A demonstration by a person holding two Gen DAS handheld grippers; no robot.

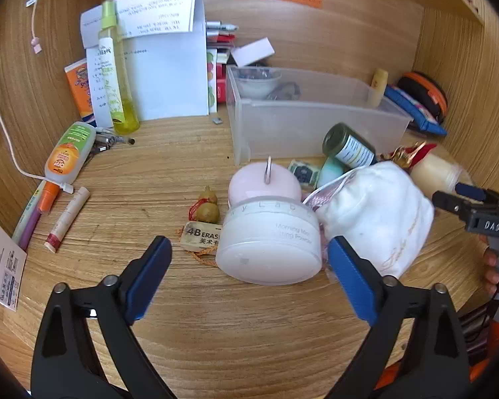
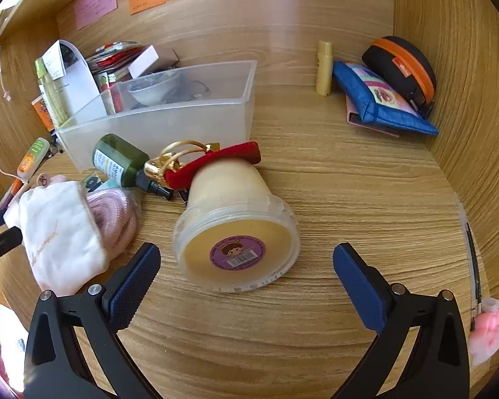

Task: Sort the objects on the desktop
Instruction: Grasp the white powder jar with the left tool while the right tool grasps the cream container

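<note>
The left hand-held gripper [image 1: 249, 274] hangs released, jaws wide, over the wooden table [image 1: 216, 332]; just beyond its pads lies a white powder jar [image 1: 269, 246] on its side, untouched, with an eraser [image 1: 201, 236] at its left and a white cloth pouch [image 1: 376, 212] at its right. The right hand-held gripper [image 2: 246, 279] is likewise spread — a cream-filled tub [image 2: 236, 232] lies tipped between its fingers, seemingly not gripped; farther back, a dark green bottle [image 2: 119, 163], then the clear plastic bin [image 2: 169, 116].

I see wood-grain counter [image 1: 189, 153], blue-padded black tongs [image 1: 249, 276], pale pink jar [image 1: 269, 249], white pouch [image 1: 376, 219], dark green bottle [image 2: 119, 159], cream tub [image 2: 236, 242] with purple sticker, orange-zipped black case [image 2: 402, 66]
</note>
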